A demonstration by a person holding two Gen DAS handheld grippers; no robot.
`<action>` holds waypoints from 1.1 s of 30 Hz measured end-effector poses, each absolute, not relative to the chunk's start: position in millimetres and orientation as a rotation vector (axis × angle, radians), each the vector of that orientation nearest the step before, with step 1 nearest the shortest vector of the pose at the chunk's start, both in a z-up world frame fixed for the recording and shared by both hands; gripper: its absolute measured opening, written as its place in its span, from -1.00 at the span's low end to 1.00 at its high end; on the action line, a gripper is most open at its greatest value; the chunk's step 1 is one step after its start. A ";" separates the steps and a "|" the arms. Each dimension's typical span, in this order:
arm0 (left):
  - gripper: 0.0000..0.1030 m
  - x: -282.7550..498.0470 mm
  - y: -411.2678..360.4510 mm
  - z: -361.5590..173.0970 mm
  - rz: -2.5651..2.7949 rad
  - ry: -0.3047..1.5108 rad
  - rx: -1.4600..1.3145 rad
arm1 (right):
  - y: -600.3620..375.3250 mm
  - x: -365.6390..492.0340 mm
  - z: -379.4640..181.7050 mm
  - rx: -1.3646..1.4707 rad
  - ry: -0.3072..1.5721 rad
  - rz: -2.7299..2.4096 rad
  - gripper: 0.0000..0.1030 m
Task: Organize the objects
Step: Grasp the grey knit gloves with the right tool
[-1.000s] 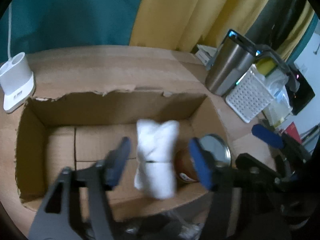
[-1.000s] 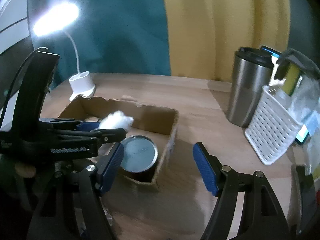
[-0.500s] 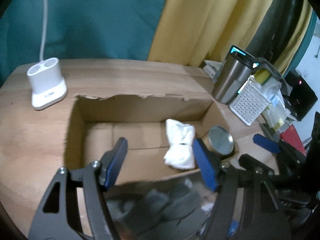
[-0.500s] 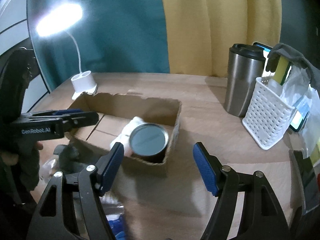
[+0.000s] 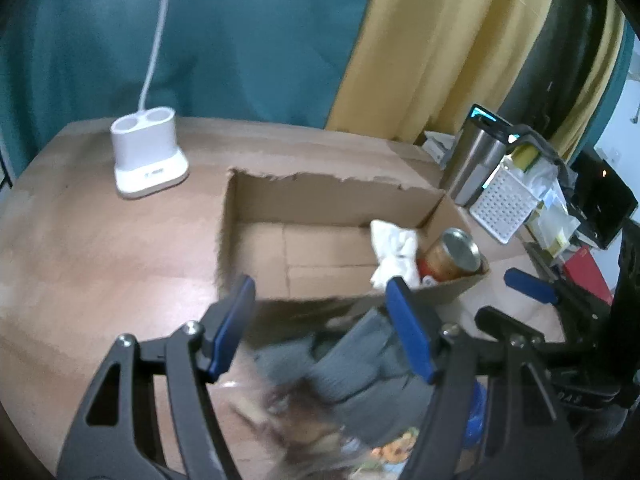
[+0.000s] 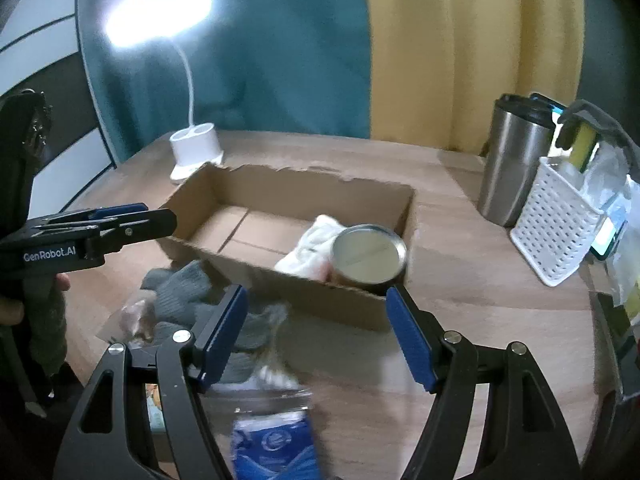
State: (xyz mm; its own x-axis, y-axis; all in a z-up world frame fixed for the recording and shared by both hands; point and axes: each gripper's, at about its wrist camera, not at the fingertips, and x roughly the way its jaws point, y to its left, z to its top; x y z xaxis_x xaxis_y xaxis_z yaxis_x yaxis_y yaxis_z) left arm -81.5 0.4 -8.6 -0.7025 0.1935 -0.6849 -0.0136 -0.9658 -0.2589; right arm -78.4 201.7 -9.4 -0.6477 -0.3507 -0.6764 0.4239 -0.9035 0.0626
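An open cardboard box (image 5: 328,196) (image 6: 280,280) sits on the wooden table. Inside its right end lie a white rolled cloth (image 5: 394,250) (image 6: 310,250) and a tin can (image 5: 450,256) (image 6: 368,258) with a silver lid. Grey knit gloves (image 5: 360,364) (image 6: 182,290) lie on the table in front of the box. My left gripper (image 5: 320,330) is open and empty above the gloves; it also shows in the right wrist view (image 6: 132,220). My right gripper (image 6: 316,334) is open and empty in front of the box. A blue packet (image 6: 276,446) lies below it.
A white lamp base (image 5: 148,164) (image 6: 196,154) stands behind the box at the left. A steel tumbler (image 6: 512,164) (image 5: 472,164) and a white perforated basket (image 6: 556,224) (image 5: 504,204) stand at the right. A clear snack bag (image 6: 134,320) lies beside the gloves.
My left gripper has let go of the white cloth in the box and drawn back over the gloves. My right gripper has also drawn back from the box.
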 end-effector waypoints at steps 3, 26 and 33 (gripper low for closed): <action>0.35 -70.4 -10.6 -14.2 2.782 -0.376 -1.163 | 190.2 -73.8 -12.2 1.012 0.159 -2.498 0.45; 0.35 -43.4 -75.7 -57.2 2.763 -0.486 -1.253 | 99.9 -68.0 -42.4 1.096 0.275 -2.375 0.45; 0.35 -43.6 -83.4 -63.0 2.757 -0.492 -1.269 | 80.6 -75.2 -57.1 1.137 0.331 -2.354 0.30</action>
State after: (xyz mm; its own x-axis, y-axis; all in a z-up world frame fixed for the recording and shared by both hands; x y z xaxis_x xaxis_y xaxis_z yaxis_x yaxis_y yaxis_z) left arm -43.6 -83.4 -63.0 -0.6573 0.1922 -0.7287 0.0716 -0.9466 -0.3143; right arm -75.2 80.6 -57.1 -0.5256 -0.3315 -0.7835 0.5347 -0.8451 -0.0011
